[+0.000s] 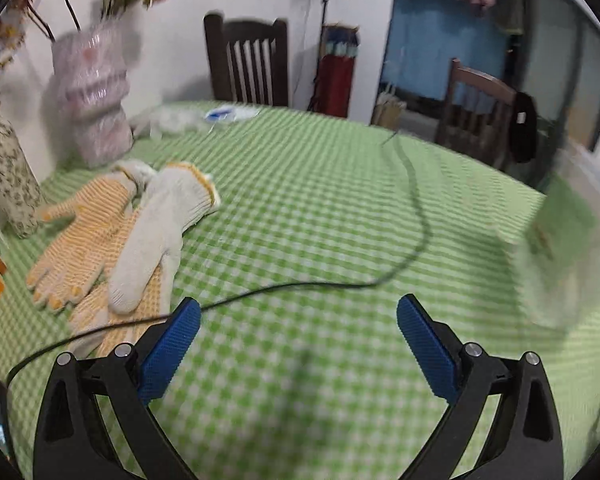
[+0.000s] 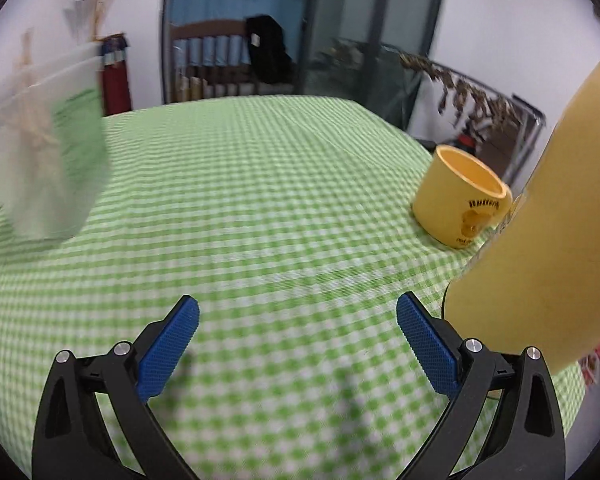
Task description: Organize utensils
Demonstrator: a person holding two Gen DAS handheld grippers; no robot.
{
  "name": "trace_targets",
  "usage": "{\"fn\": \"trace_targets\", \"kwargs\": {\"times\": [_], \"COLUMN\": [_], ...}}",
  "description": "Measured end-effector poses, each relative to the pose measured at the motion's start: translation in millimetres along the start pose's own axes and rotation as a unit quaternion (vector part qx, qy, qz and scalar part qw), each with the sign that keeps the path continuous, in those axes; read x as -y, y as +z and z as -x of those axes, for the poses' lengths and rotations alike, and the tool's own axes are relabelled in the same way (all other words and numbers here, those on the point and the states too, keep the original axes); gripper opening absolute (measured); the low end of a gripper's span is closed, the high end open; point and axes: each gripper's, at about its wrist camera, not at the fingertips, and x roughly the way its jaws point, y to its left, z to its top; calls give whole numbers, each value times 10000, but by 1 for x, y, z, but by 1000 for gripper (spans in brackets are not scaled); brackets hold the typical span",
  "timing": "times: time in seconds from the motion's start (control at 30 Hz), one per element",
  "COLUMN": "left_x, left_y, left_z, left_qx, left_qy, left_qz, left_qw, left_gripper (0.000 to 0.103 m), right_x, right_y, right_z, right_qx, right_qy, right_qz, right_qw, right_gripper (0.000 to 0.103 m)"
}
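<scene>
My left gripper [image 1: 298,314] is open and empty above the green checked tablecloth [image 1: 320,208]. My right gripper [image 2: 298,314] is also open and empty above the same cloth [image 2: 240,200]. A blurred clear holder with a green label and pale wooden utensils inside stands at the left of the right wrist view [image 2: 48,152]; it shows as a blur at the right edge of the left wrist view [image 1: 560,248]. A yellow mug [image 2: 460,196] stands at the right, beyond my right gripper.
A pair of work gloves [image 1: 112,240] lies left of my left gripper, with a black cable [image 1: 412,200] curving across the cloth. A floral vase [image 1: 8,184] and wrapped package [image 1: 96,96] stand at back left. A tall yellow object [image 2: 552,232] rises close on the right.
</scene>
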Motion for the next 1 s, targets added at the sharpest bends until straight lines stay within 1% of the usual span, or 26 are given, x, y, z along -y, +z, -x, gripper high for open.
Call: {"fn": "trace_targets", "kwargs": {"times": [0.1,0.2,0.27,0.37,0.47,0.5,0.6,1.0], "left_x": [-6,-10,-12,-10,-6,-4,-2,-3], "left_y": [5,0,-1,0,-1,-2,-2,-2], "left_z": [-29,-48,-58,-60,-63,-64,-65,-64], "left_qx": [-191,-233,-451,-446,-518,-546,-569,-574], "left_qy": [195,298,274,276,397,439,471,470], "left_qz": [26,52,63,-59,-227,-289,-335,-330], "left_qw": [9996,9993,9986,9986,9976,9971,9967,9967], "left_gripper": [96,96,95,95,95,95,96,96], "right_x": [13,23,29,39,51,51,48,51], "right_y": [4,5,3,-1,-6,-6,-5,-3], "right_z": [-10,-20,-25,-35,-45,-45,-49,-52], "right_qx": [-147,-248,-331,-497,-668,-597,-703,-705], "right_qy": [-8,25,27,-20,-54,-102,-246,-218], "right_qz": [-332,-511,-602,-834,-1110,-1094,-997,-974], "right_qw": [9993,9984,9976,9953,9916,9922,9922,9925], "right_gripper": [95,95,95,95,95,95,95,95]}}
